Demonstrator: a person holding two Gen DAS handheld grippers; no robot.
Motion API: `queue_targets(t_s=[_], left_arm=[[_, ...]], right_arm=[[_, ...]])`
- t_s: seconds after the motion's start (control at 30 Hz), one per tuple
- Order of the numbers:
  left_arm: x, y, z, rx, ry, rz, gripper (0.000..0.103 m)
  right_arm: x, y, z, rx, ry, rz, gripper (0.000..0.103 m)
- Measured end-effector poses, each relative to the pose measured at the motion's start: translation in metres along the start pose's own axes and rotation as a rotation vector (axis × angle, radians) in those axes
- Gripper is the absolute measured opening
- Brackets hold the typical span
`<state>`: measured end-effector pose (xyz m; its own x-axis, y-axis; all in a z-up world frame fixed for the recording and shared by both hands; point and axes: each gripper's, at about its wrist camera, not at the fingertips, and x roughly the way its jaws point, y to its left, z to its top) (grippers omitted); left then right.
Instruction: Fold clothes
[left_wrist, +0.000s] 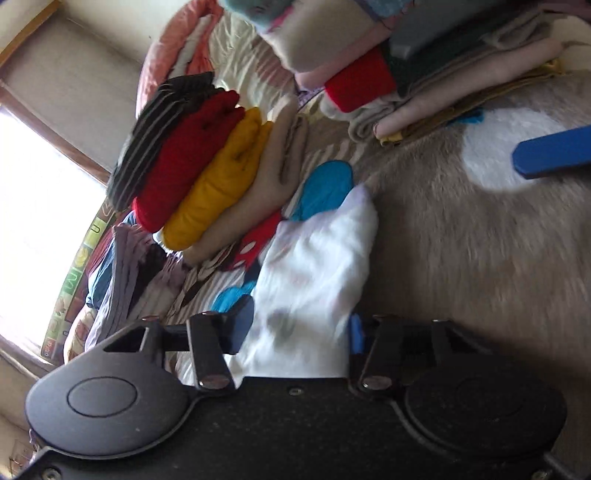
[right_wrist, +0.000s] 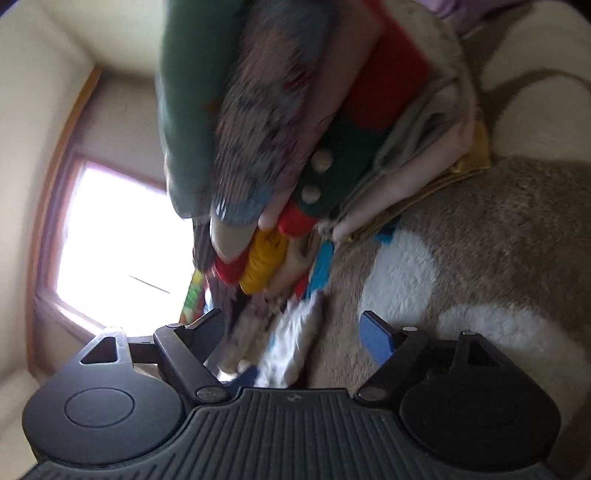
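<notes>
White cloth (left_wrist: 314, 280) seen bunched on fuzzy tan blanket (left_wrist: 461, 240), gripped near end between narrowed jaws of left gripper (left_wrist: 299, 328). Same cloth (right_wrist: 295, 347) seen low in right view, blurred. Right gripper (right_wrist: 295, 332) held wide apart, nothing clasped; its blue finger (left_wrist: 550, 155) seen above blanket, well apart from cloth. Folded stack (left_wrist: 199, 166) placed beyond cloth: striped, red, yellow, beige. Second pile (left_wrist: 424, 81) stacked further right. Bright window (right_wrist: 122, 236) seen at left.
</notes>
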<state>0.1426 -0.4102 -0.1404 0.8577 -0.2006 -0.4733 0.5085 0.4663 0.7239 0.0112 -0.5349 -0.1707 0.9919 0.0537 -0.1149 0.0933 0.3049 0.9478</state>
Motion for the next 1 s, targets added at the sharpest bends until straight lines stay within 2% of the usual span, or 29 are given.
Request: queue_targets(t_s=[0.1, 0.17, 0.23, 0.3, 0.43, 0.5, 0.57, 0.67, 0.8, 1.0], left_arm=[[0.008, -0.003, 0.009, -0.001, 0.015, -0.003, 0.029], [0.013, 0.0, 0.012, -0.043, 0.025, -0.019, 0.026], [0.017, 0.012, 0.012, -0.136, 0.039, -0.059, 0.023], [0.015, 0.03, 0.012, -0.246, 0.045, -0.119, 0.011], [0.001, 0.086, 0.001, -0.531, 0.016, -0.262, 0.01], [-0.007, 0.113, -0.009, -0.658, -0.022, -0.324, 0.01], [-0.017, 0.14, -0.021, -0.774, -0.068, -0.382, 0.01], [-0.035, 0.179, -0.041, -0.896, -0.136, -0.42, 0.01], [-0.06, 0.223, -0.075, -1.01, -0.208, -0.409, 0.009], [-0.091, 0.262, -0.122, -1.095, -0.245, -0.351, 0.009]], right_arm=[[-0.001, -0.008, 0.003, 0.04, -0.021, 0.024, 0.076], [-0.001, -0.011, 0.004, 0.049, -0.029, 0.036, 0.076], [-0.003, -0.014, 0.003, 0.063, -0.049, 0.058, 0.076], [-0.005, -0.015, 0.002, 0.059, -0.055, 0.062, 0.076], [-0.004, -0.002, -0.007, -0.028, -0.018, 0.049, 0.08], [0.001, 0.011, -0.017, -0.115, 0.031, 0.061, 0.082], [0.011, 0.033, -0.037, -0.257, 0.106, 0.079, 0.081], [0.027, 0.069, -0.076, -0.492, 0.207, 0.094, 0.08], [0.051, 0.104, -0.128, -0.733, 0.325, 0.094, 0.08], [0.06, 0.131, -0.174, -0.976, 0.432, 0.115, 0.08]])
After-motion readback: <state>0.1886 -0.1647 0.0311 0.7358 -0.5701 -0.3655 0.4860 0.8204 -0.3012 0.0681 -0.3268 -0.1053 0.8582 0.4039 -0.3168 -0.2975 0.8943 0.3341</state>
